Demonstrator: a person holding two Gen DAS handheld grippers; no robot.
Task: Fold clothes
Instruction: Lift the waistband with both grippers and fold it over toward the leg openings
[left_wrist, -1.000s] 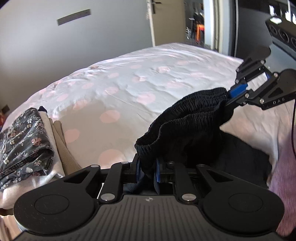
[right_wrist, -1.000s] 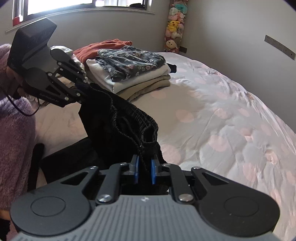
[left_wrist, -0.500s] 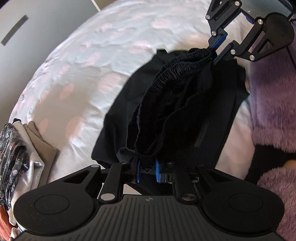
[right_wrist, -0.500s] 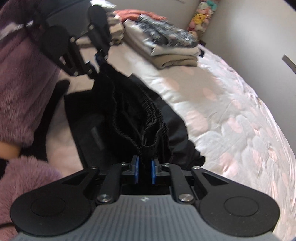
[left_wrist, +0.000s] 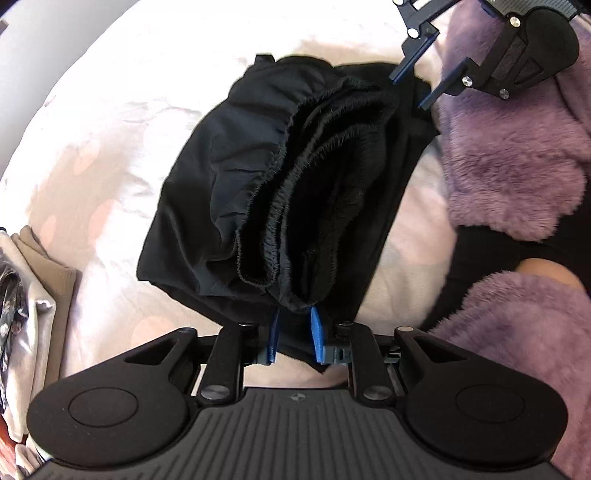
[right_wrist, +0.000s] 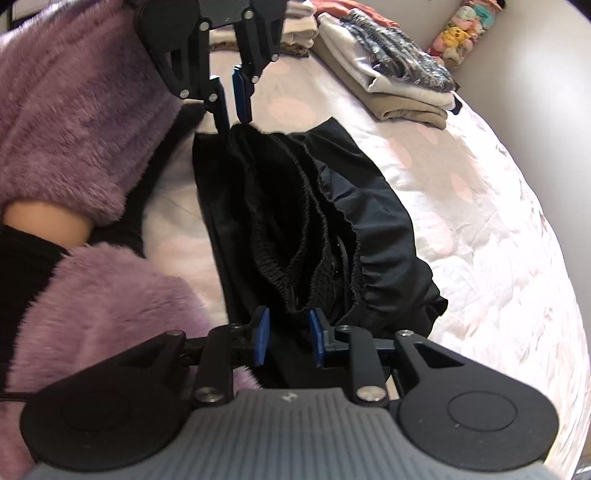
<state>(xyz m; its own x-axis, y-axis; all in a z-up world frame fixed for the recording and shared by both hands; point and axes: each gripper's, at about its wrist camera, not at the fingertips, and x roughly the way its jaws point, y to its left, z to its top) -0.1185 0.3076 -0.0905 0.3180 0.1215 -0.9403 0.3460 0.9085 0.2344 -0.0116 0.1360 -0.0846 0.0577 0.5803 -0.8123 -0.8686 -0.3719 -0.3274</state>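
Nearest to us, in the left wrist view, the left gripper has its blue fingers spread a little, with the end of the black shorts sitting between them; the cloth fills the gap, though we cannot tell whether the pads press it. In the right wrist view, the right gripper likewise stands with its blue fingers parted, the other end of the gathered waistband just ahead of them and not clearly touched by either pad.

The shorts lie on the bed, doubled over. Their waistband is a ruffled, elasticated ridge in matte knit, running in a long curve from one gripper to the other, while the smoother, faintly sheened fabric of the legs spreads flat beneath and to the side.

Beside the garment we see fluffy purple sleeves, thick and furry.

The bedcover is pale and softly wrinkled, with faint round pink spots. Farther off on it rests a stack of folded clothes: beige at the bottom, cream above, a dark floral piece on top. Beyond, in the corner, hang small plush toys.
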